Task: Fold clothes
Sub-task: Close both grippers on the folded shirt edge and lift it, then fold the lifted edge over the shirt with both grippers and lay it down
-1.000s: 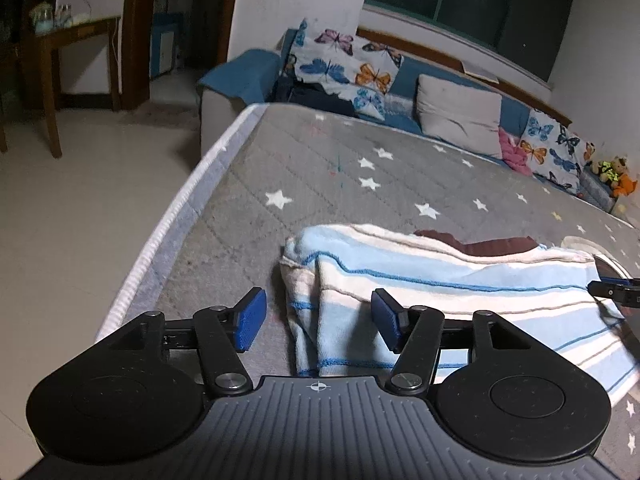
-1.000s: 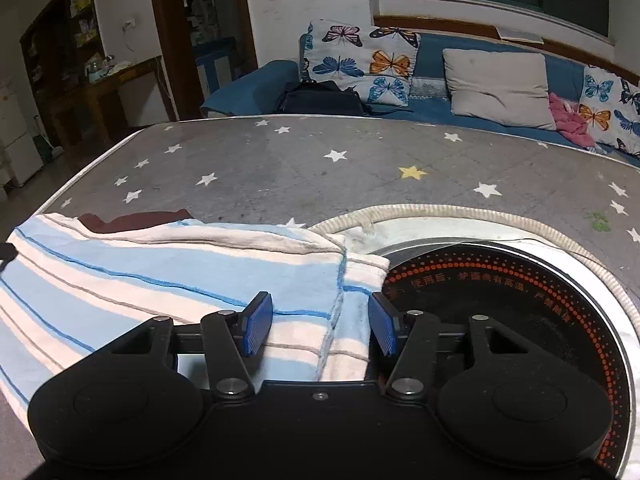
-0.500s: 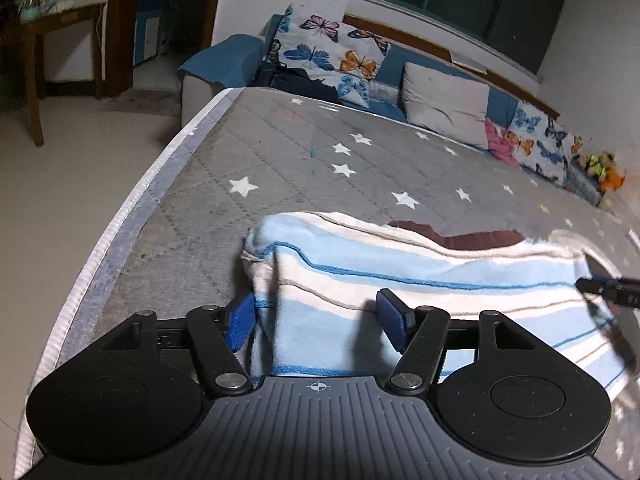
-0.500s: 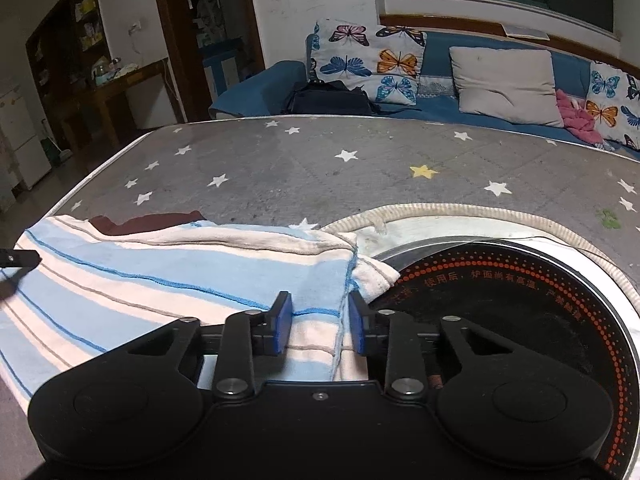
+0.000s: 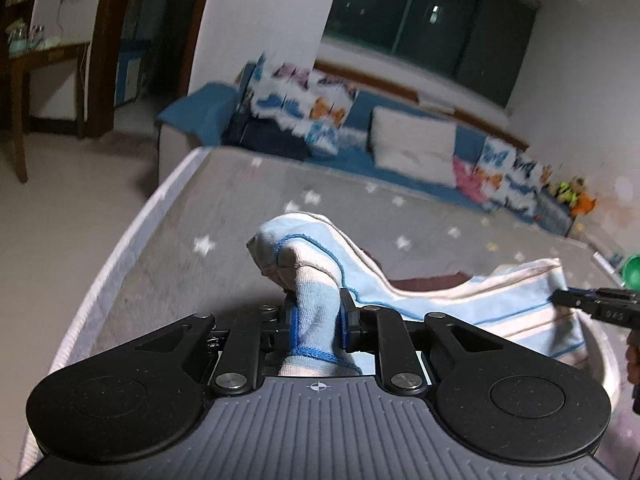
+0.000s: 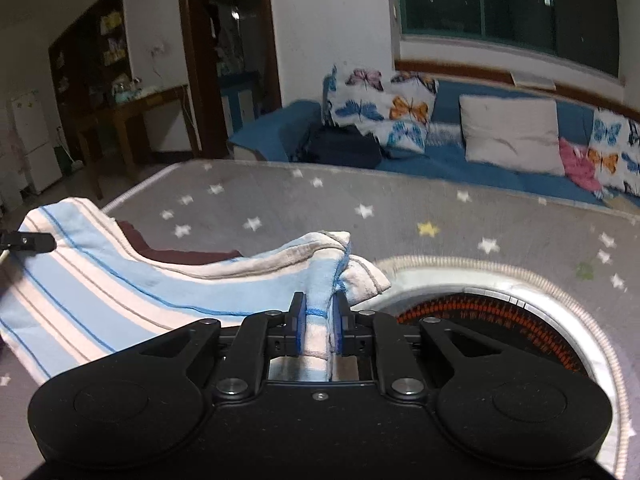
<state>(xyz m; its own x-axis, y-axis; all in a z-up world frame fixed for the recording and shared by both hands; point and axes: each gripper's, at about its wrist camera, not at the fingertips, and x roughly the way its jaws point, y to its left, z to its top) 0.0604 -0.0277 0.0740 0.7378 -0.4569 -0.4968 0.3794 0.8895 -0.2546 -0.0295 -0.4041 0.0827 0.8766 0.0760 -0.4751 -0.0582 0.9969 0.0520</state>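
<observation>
While clamped between the blue fingers (image 5: pixel 295 326) of the left gripper (image 5: pixel 318 326), left corner of striped cloth (image 5: pixel 420 296) bunched and raised off the star-printed grey mattress (image 5: pixel 180 264). Middle of cloth sagging low, draped over something dark maroon (image 5: pixel 424 281) lying beneath. At far right of that view, other corner pinched and lifted too. From the right wrist view: right gripper (image 6: pixel 319 320) likewise closed tight on its corner, striped cloth (image 6: pixel 120 300) stretching away leftward to the other gripper's tip. Further right, round black disc with orange markings (image 6: pixel 500 320) set in a pale ring, resting on the mattress. Judged mid-fold: both corners secured and raised, cloth already doubled along one edge, yet not laid flat in a finished fold. No containers with visible contents; green object at edge too small to identify.
</observation>
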